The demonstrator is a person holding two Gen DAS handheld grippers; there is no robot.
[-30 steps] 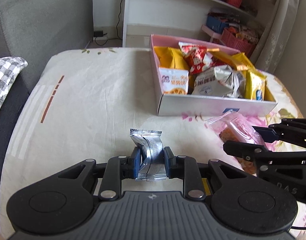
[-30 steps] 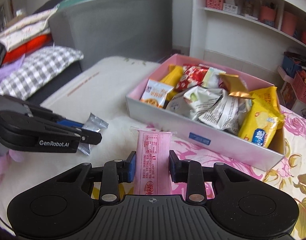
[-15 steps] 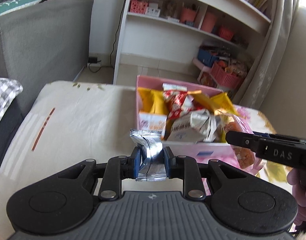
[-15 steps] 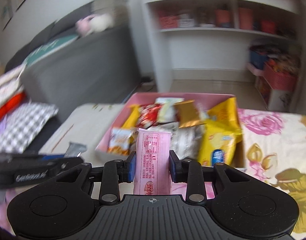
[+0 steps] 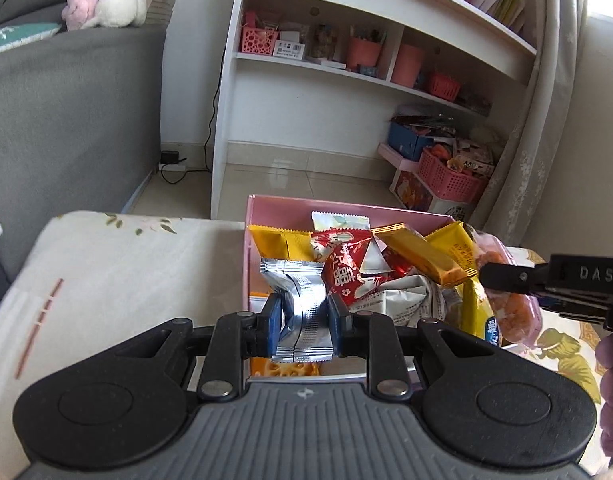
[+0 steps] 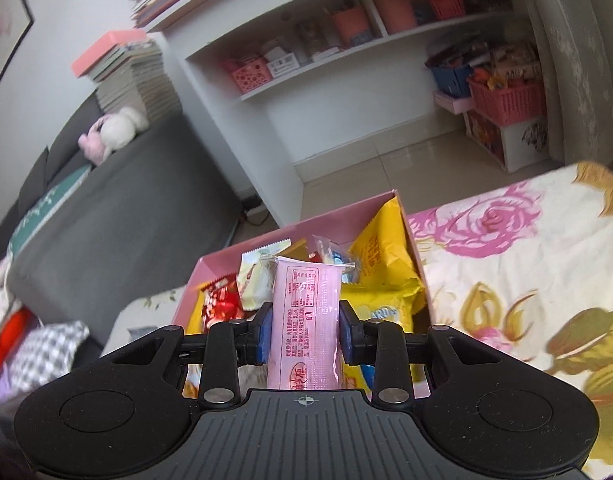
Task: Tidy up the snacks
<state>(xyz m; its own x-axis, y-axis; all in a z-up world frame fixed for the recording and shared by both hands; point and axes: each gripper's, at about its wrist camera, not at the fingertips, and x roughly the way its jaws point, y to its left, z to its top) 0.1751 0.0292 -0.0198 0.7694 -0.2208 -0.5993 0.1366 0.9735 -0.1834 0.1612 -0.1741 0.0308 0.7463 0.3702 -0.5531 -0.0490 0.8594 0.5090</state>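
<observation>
My left gripper (image 5: 303,320) is shut on a silver foil snack packet (image 5: 298,304) and holds it above the near left part of the pink box (image 5: 266,204), which is full of several snack bags. My right gripper (image 6: 305,334) is shut on a pink snack packet (image 6: 306,316) and holds it above the same pink box (image 6: 294,236). The right gripper also shows at the right of the left wrist view (image 5: 506,280), with the pink packet (image 5: 510,312) over the box's right end.
The box sits on a table with a floral cloth (image 6: 526,272). A grey sofa (image 5: 66,112) stands to the left with a plush toy (image 5: 106,6) on top. A white shelf unit (image 5: 346,80) and pink baskets (image 5: 446,176) stand behind on the floor.
Both grippers have risen from the tabletop and moved forward with their packets, from in front of the box to above it. Both views tilted upward.
</observation>
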